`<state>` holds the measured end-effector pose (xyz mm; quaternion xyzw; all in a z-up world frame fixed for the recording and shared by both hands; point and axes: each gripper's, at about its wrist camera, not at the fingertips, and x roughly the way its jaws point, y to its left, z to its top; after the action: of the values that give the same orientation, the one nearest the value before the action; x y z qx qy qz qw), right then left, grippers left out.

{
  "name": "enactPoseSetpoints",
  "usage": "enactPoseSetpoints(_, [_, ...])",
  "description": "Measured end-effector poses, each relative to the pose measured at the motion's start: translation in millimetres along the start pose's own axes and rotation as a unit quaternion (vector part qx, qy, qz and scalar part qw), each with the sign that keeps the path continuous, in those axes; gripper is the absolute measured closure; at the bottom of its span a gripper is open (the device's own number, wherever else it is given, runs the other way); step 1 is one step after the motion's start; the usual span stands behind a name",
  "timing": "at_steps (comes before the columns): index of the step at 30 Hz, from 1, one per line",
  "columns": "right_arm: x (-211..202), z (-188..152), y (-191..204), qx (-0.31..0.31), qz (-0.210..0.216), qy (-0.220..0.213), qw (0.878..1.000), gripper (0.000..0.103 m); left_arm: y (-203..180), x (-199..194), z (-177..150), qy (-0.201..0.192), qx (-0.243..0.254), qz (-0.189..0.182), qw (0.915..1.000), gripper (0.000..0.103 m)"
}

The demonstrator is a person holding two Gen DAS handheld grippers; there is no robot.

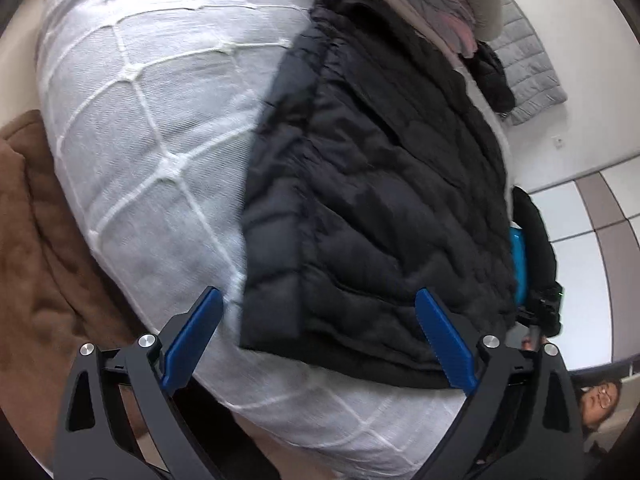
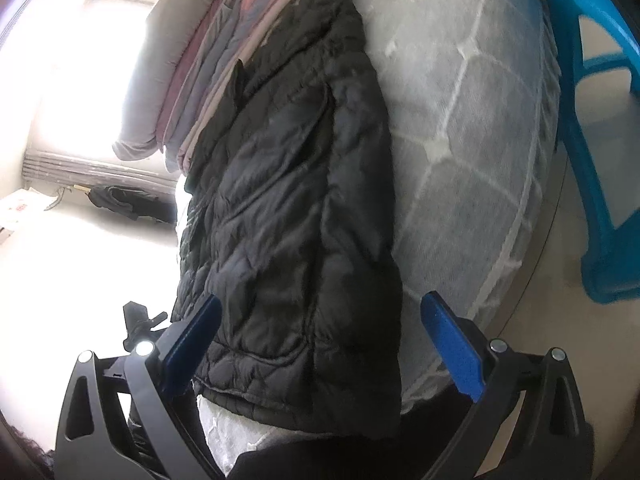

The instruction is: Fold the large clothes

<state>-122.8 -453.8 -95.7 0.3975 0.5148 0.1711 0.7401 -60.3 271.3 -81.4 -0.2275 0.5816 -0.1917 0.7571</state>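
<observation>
Black quilted puffer jacket (image 1: 380, 200), laid lengthwise on white grid-stitched table cover (image 1: 152, 140) for folding; left gripper (image 1: 320, 340) and right gripper (image 2: 320, 344) are held wide (empty) at its 6 o'clock hem.

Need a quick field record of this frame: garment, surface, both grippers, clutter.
garment: black quilted puffer jacket, lying flat, folded to a long narrow strip
surface: white cloth with a raised grid pattern
left gripper: jaws wide open, empty, at the jacket's near hem
right gripper: jaws wide open, empty, at the near hem
far end: stack of folded grey and pink clothes
beside: brown fleece fabric; blue plastic chair
</observation>
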Motion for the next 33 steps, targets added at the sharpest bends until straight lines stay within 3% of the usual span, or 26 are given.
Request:
enactPoseSetpoints(3, [5.2, -9.4, -7.1, 0.017, 0.034, 0.019, 0.999, 0.007, -5.5, -2.9, -5.4, 0.001, -0.014, -0.1, 0.9949, 0.011])
enactPoseSetpoints(7, [3.0, -19.9, -1.6, 0.006, 0.101, 0.036, 0.994, 0.007, -0.3, 5.8, -4.2, -0.001, -0.032, -0.062, 0.9976, 0.011])
enactPoseSetpoints(11, [-5.6, -23.2, 2.2, -0.001, 0.181, 0.041, 0.983, 0.007, 3.8, 10.4, -4.5, -0.006, -0.05, -0.077, 0.9957, 0.011])
enactPoseSetpoints(14, [7.1, -18.0, -5.4, 0.016, 0.188, 0.062, 0.98, 0.007, 1.6, 13.8, -3.7, -0.008, -0.051, -0.083, 0.9952, 0.011])
enactPoseSetpoints(18, [24.1, -18.3, -12.1, 0.035, 0.223, 0.075, 0.971, 0.007, 6.2, 1.6, -0.7, -0.035, -0.044, -0.137, 0.989, 0.015])
enactPoseSetpoints(21, [34.3, -20.7, -9.5, 0.027, 0.209, 0.076, 0.975, 0.007, 8.6, 15.4, 1.4, -0.011, -0.038, -0.088, 0.9953, 0.037])
enactPoseSetpoints(23, [40.1, -20.5, -9.8, 0.035, 0.21, 0.075, 0.974, 0.007, 15.2, 21.5, 3.7, -0.006, -0.047, -0.066, 0.9967, 0.068])
enactPoseSetpoints(24, [38.2, -21.2, -10.4, 0.032, 0.208, 0.067, 0.975, 0.008, 17.3, 21.8, 4.7, -0.005, -0.051, -0.064, 0.9966, 0.078])
enactPoseSetpoints(26, [36.9, -21.8, -8.7, 0.024, 0.193, 0.061, 0.979, 0.017, 20.4, 25.3, 5.3, -0.002, -0.061, -0.064, 0.9961, 0.087])
enactPoseSetpoints(27, [36.2, -22.8, -6.1, 0.017, 0.178, 0.059, 0.982, 0.026, 19.5, 26.7, 4.4, -0.002, -0.058, -0.057, 0.9967, 0.088])
enactPoseSetpoints(28, [34.6, -22.0, -6.0, 0.011, 0.162, 0.061, 0.985, 0.06, 16.6, 27.7, 4.5, -0.002, -0.054, -0.051, 0.9973, 0.089])
enactPoseSetpoints(29, [37.3, -24.3, -3.5, 0.009, 0.149, 0.064, 0.987, 0.075, 15.0, 27.6, 4.7, -0.003, -0.054, -0.049, 0.9973, 0.091])
enactPoseSetpoints(33, [34.5, -30.9, 7.4, 0.0, 0.132, 0.038, 0.991, 0.085, -0.1, 19.8, 3.8, -0.014, -0.047, -0.041, 0.9979, 0.096])
